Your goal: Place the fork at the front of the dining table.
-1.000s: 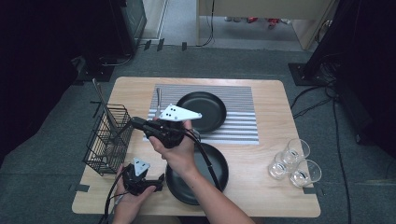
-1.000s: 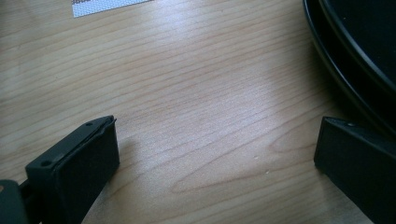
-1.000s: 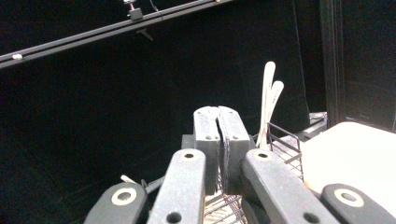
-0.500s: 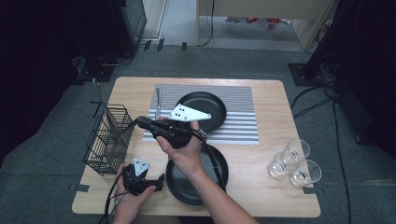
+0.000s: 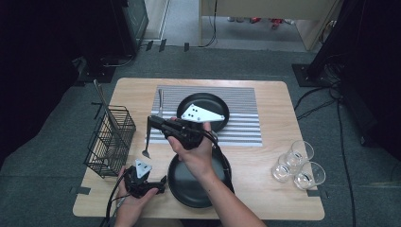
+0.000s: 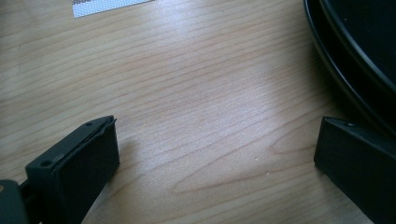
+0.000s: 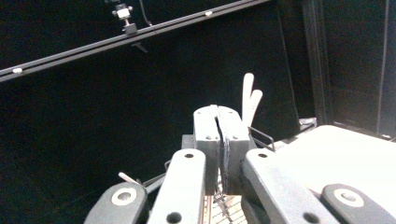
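Observation:
My right gripper (image 5: 150,120) is held over the table's left middle, pointing left toward the wire basket (image 5: 111,139). Its jaws are shut on the top of a metal spoon (image 5: 147,142), which hangs straight down, its bowl just above the wood. In the right gripper view the right gripper (image 7: 218,114) has its jaws pressed together, with white utensil handles (image 7: 250,98) standing beyond. My left gripper (image 5: 160,183) rests near the front edge beside the near black plate (image 5: 198,184). The left gripper view has the left gripper (image 6: 217,135) standing open over bare wood, nothing between its jaws.
A second black plate (image 5: 210,106) sits on the striped mat (image 5: 246,118), with a piece of cutlery (image 5: 161,101) lying at the mat's left edge. Three glasses (image 5: 298,165) stand at the right front. The basket holds long utensils (image 5: 101,97). The plate's rim (image 6: 355,51) is close to the left gripper's right jaw.
My right gripper has moved to the right, away from the wire basket, carrying the spoon with it. The left gripper has stayed put.

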`<control>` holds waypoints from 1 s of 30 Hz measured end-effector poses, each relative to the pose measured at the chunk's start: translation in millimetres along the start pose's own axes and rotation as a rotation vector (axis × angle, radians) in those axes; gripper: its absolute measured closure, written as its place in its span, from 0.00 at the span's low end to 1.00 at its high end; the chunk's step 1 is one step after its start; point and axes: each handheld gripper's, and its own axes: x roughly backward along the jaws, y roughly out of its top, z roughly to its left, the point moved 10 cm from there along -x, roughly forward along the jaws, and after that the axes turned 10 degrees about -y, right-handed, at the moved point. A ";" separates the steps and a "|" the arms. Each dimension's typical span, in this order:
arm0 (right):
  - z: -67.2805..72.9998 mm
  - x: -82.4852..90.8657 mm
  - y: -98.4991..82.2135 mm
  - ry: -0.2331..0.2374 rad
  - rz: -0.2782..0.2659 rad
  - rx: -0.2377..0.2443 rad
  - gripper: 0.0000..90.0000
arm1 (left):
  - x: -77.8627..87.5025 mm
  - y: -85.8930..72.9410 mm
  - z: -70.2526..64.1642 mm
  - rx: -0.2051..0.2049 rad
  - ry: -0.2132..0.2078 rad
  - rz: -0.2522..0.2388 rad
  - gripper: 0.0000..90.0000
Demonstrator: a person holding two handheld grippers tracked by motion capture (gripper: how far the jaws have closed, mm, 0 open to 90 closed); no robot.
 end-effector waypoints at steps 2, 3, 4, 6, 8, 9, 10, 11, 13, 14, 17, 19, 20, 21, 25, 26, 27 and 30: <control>-3.7 2.5 -1.0 -0.012 0.001 -0.004 0.99 | -0.1 0.1 -0.1 0.001 0.000 -0.001 0.00; -5.7 3.7 -1.6 -0.017 0.001 -0.005 0.99 | -0.1 0.1 -0.1 0.001 0.000 -0.001 0.00; -7.8 5.1 -2.0 -0.024 0.001 -0.004 0.99 | -0.2 0.2 -0.2 0.003 0.000 -0.003 0.00; -11.9 8.5 -2.5 -0.038 0.001 -0.005 0.99 | 0.0 0.1 0.0 0.005 0.002 -0.004 0.00; -14.9 11.3 -2.7 -0.044 0.001 -0.005 0.99 | 0.6 -0.4 0.0 0.004 0.000 -0.003 0.00; -16.7 13.0 -2.9 -0.049 0.001 -0.005 0.99 | 1.2 -0.6 0.6 0.005 0.003 -0.002 0.00; -18.6 14.4 -3.0 -0.052 -0.001 -0.007 0.99 | 1.9 -0.5 1.6 0.008 0.010 -0.003 0.00; -20.2 15.6 -3.3 -0.053 -0.002 -0.007 0.99 | 3.3 0.4 2.4 0.009 0.018 -0.013 0.01; -22.8 18.0 -4.6 -0.059 -0.001 -0.011 0.99 | 5.5 1.8 2.6 0.007 0.022 -0.025 0.05; -24.4 19.0 -5.3 -0.062 -0.001 -0.010 0.99 | 6.5 2.1 1.8 0.004 0.016 -0.027 0.05; -28.9 23.0 -6.8 -0.070 -0.005 -0.017 0.99 | 8.8 2.3 -1.3 -0.008 0.001 -0.036 0.05; -30.7 24.7 -7.2 -0.073 -0.006 -0.019 0.99 | 10.9 2.8 -2.8 -0.010 -0.005 -0.045 0.05; -30.7 24.7 -7.2 -0.073 -0.006 -0.019 0.99 | 12.3 3.3 -3.6 -0.007 -0.010 -0.047 0.05; -31.7 26.5 -7.4 -0.074 -0.007 -0.020 0.99 | 13.7 4.3 -4.3 0.002 -0.015 -0.054 0.05; -34.1 29.9 -7.4 -0.079 -0.009 -0.020 0.99 | 22.2 14.4 -10.1 0.014 -0.051 -0.119 0.05; -34.8 30.8 -7.5 -0.082 -0.009 -0.023 0.99 | 24.0 16.4 -11.3 0.014 -0.058 -0.130 0.05; -34.8 30.8 -7.5 -0.082 -0.009 -0.023 0.99 | 24.0 16.4 -11.3 0.014 -0.058 -0.130 0.05; -37.5 33.5 -8.0 -0.090 -0.010 -0.020 0.99 | 29.1 24.2 -15.1 0.018 -0.074 -0.173 0.05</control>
